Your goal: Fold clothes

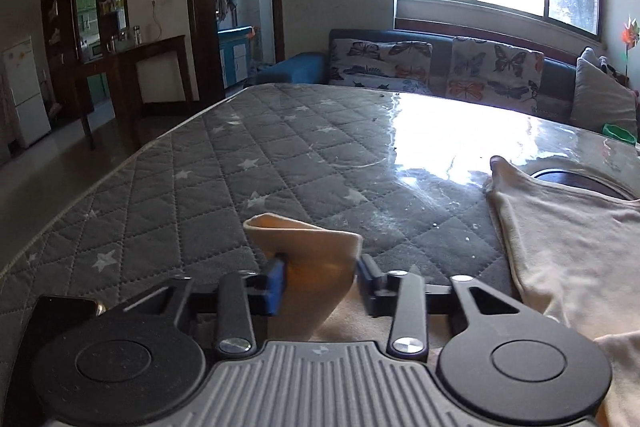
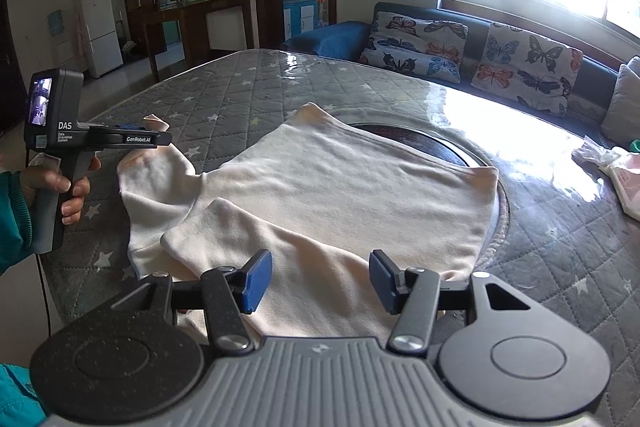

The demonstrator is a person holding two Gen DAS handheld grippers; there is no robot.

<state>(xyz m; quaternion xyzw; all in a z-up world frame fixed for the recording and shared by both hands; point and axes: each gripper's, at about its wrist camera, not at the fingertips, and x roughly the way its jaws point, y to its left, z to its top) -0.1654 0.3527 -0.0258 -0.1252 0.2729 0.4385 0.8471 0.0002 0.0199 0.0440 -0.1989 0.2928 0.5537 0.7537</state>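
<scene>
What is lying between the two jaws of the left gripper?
In the left wrist view, a cream sleeve cuff stands between the jaws of the left gripper. It touches the left pad; the right pad looks just clear.

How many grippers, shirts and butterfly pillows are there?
Grippers: 2, left gripper and right gripper
Shirts: 1, cream shirt
Butterfly pillows: 2, pillow and pillow
Total: 5

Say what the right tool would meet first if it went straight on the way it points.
Probably the cream garment: the right tool hangs open just above the folded sleeve, angled down at it. How far above is unclear.
</scene>
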